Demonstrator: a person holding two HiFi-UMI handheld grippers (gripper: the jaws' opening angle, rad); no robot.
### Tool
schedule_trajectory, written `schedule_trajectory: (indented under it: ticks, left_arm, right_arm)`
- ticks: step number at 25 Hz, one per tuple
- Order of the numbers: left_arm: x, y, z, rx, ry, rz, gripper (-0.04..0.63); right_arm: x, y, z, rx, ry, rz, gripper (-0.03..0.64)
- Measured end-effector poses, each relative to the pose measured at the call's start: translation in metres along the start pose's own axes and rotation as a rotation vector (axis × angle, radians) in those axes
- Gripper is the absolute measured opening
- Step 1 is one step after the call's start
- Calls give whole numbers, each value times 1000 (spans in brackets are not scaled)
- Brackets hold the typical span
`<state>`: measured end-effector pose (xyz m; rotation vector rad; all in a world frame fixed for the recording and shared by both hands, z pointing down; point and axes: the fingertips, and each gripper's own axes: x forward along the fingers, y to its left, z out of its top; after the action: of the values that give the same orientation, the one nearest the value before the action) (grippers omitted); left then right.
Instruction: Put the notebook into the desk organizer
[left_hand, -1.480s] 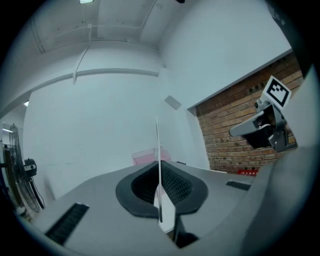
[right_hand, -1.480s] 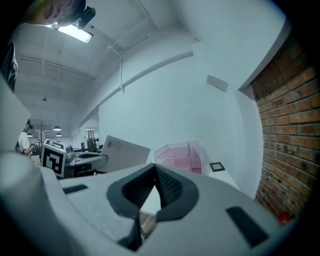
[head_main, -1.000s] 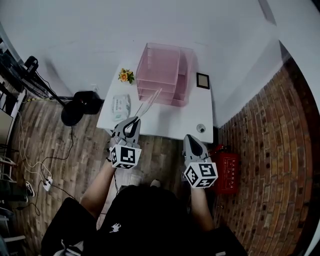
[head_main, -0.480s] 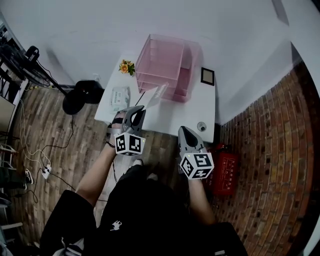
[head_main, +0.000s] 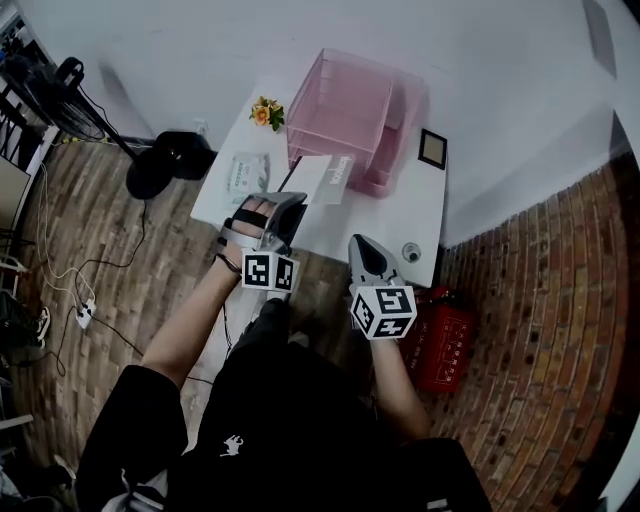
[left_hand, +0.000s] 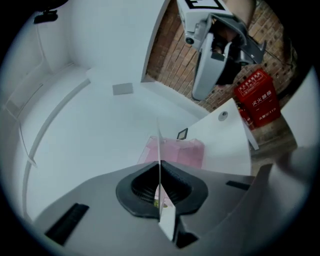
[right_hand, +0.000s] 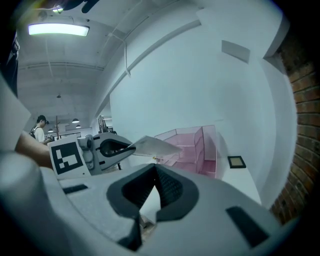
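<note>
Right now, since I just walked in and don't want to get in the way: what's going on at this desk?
A person stands at a white desk with a gripper in each hand. The left gripper is shut on a thin white notebook, held in the air just in front of the pink organizer and not yet in it. The right gripper is shut and empty, near the desk's front edge.

Left gripper (head_main: 290, 205), jaws tight on the notebook (head_main: 322, 178); right gripper (head_main: 361, 243) alongside, jaws together, empty.
</note>
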<state>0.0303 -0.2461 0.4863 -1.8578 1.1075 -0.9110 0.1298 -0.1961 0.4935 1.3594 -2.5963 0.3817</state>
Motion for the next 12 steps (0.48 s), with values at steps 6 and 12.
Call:
schedule_trajectory:
  ticks: [6, 12]
  left_arm:
    - [15, -5, -14, 100, -5, 24, 11]
    - [28, -5, -26, 133, -1, 33, 11]
  right_arm:
    - [20, -3, -14, -12, 44, 5, 2]
    - [32, -11, -18, -11, 65, -6, 2]
